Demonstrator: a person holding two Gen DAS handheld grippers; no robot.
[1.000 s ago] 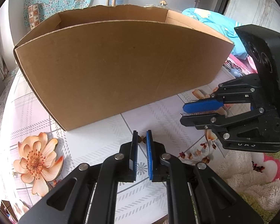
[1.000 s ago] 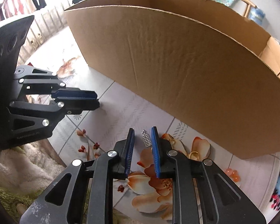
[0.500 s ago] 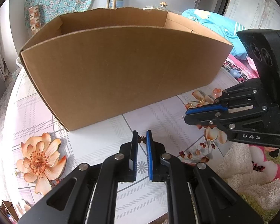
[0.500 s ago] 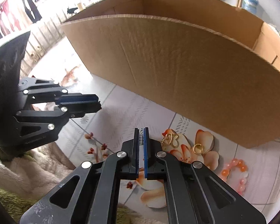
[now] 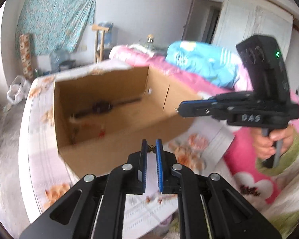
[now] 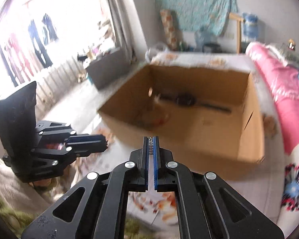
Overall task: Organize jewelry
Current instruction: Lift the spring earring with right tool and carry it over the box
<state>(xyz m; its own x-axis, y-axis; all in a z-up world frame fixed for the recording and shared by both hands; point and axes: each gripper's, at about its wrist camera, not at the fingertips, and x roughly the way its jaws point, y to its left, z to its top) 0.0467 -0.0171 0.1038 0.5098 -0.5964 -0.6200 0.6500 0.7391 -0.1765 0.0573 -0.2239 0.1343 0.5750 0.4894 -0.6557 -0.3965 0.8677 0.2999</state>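
On floral tablecloth (image 5: 39, 159), cardboard box (image 5: 113, 139), bedroom, both hand-held grippers clenched on jewelry.

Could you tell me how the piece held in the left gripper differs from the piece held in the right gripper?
The left gripper pinches a small dark bronze charm, short, lying crosswise between its pads. The right gripper clamps a silvery ribbed piece, longer, running lengthwise along its pads. The left jaws stand further apart than the right jaws, which are nearly together. Both pieces are tiny, held at the fingertips, in front of the open cardboard box.
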